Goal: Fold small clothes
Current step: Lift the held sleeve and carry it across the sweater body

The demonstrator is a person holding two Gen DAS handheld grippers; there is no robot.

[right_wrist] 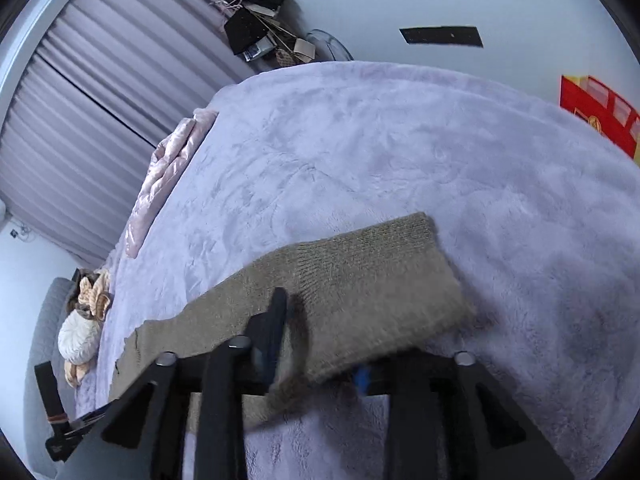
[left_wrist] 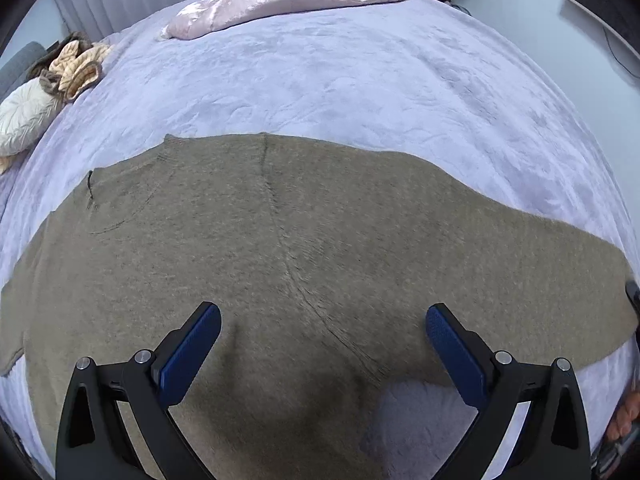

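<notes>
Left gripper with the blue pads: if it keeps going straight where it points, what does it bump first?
Probably the brown sweater spread on the lilac bed cover. The left gripper is open, empty, and aimed down at it.

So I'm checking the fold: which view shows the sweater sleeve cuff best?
The right wrist view: the ribbed sleeve cuff of the brown sweater lies in plain sight. In the left wrist view the sleeve runs to the frame's right edge, and the cuff is not visible.

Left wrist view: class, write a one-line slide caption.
Open left gripper hovers above a brown sweater spread flat on a lilac blanket.
</notes>
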